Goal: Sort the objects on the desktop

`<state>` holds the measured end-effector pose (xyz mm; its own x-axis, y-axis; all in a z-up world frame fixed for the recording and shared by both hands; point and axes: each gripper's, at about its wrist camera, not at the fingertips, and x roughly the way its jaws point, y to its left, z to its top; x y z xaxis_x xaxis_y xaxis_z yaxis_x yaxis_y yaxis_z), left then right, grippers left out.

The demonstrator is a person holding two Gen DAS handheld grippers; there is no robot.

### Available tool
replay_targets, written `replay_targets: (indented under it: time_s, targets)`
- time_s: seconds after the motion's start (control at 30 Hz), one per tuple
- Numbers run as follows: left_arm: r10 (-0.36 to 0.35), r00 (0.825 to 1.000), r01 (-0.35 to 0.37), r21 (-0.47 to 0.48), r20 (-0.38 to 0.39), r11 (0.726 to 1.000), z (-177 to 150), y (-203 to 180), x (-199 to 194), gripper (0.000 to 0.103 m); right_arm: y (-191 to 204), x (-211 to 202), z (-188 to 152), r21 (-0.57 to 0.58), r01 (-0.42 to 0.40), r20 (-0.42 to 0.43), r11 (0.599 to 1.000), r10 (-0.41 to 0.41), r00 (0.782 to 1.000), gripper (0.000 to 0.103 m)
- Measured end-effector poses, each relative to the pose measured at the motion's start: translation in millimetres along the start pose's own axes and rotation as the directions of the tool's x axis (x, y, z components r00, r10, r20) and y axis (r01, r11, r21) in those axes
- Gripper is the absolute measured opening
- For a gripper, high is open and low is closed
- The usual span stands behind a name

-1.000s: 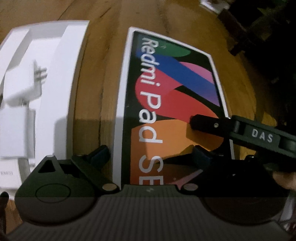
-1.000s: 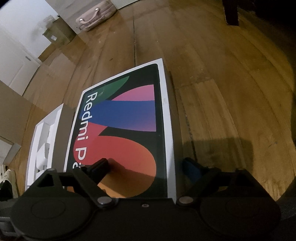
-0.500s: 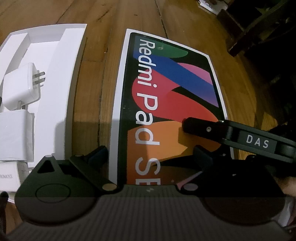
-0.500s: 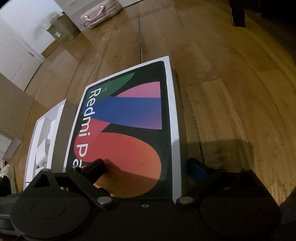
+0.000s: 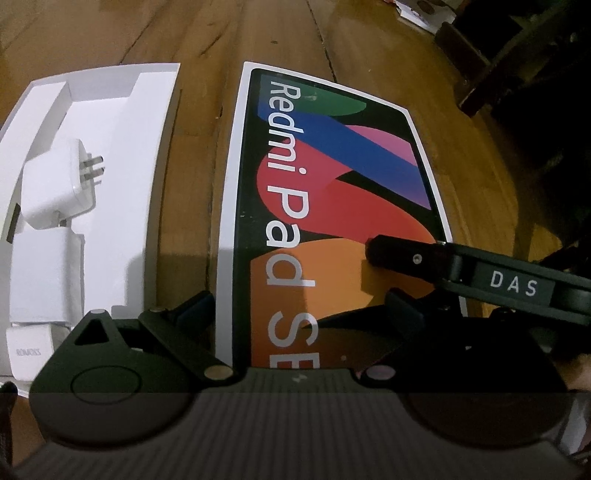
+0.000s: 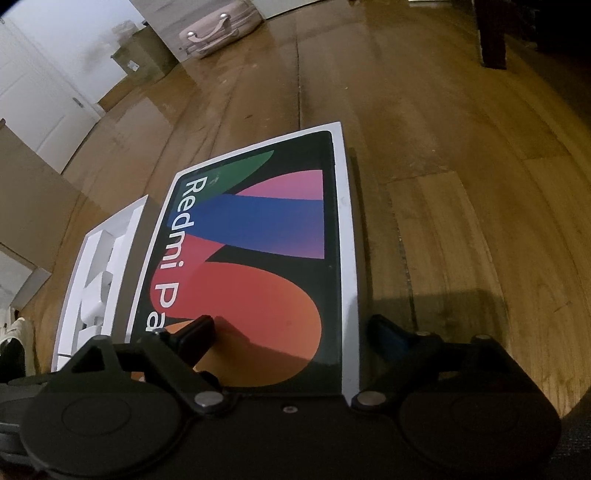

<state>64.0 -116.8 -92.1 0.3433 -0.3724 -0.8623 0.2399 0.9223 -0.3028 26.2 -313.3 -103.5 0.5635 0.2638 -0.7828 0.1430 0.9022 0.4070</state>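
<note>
A Redmi Pad SE box lid point(image 5: 332, 206), white-edged with a colourful print, lies on the wooden surface; it also shows in the right wrist view point(image 6: 258, 258). My left gripper point(image 5: 299, 306) is open, with one finger beside the lid's left edge and the other above its printed face. My right gripper point(image 6: 295, 328) is open and straddles the lid's near right edge. One right finger point(image 5: 402, 253) rests on the orange print. To the left stands the open white box tray point(image 5: 147, 184) with a white charger point(image 5: 55, 192) inside.
A small white adapter point(image 5: 29, 350) sits at the tray's near end. The tray also shows in the right wrist view point(image 6: 107, 266). A pink suitcase point(image 6: 218, 29) and cardboard boxes stand far back. Dark furniture legs point(image 5: 509, 66) stand at the right.
Both grippers have shifted slightly relative to the lid, and the tray shows more fully in the left wrist view. The lid stays on the surface. Jaws unchanged.
</note>
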Motion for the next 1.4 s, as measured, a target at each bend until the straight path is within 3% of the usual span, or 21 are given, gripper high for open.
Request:
replay_targets:
  time_s: [0.37,0.57,0.87,0.97,1.4]
  targets:
    - [-0.006,0.999,0.005,0.02,0.043,1.0,-2.5,-5.4,-9.3,0.1,-0.2,-4.7,0.4,0.03,-0.003,0.022,1.0,0.002,1.0,0.091]
    - [-0.04,0.994,0.043,-0.026,0.105,0.999,8.0,0.1,-33.0,0.1,-3.5,-32.0,10.0,0.043,-0.106,0.116,0.993,0.1,0.988,0.09]
    - [0.01,0.99,-0.016,0.043,0.143,0.999,12.2,-11.2,-53.4,0.1,1.0,-30.4,7.1,0.046,-0.134,0.122,0.99,0.128,0.984,0.088]
    - [0.016,0.987,-0.022,0.035,0.162,0.999,13.0,-4.7,-62.5,0.1,2.9,-32.8,10.0,0.063,-0.154,0.126,0.986,0.145,0.981,0.084]
    - [0.04,0.967,-0.037,-0.017,0.252,0.999,14.5,39.5,-107.4,0.098,54.4,-30.8,16.4,-0.011,-0.224,0.135,0.975,0.223,0.965,0.083]
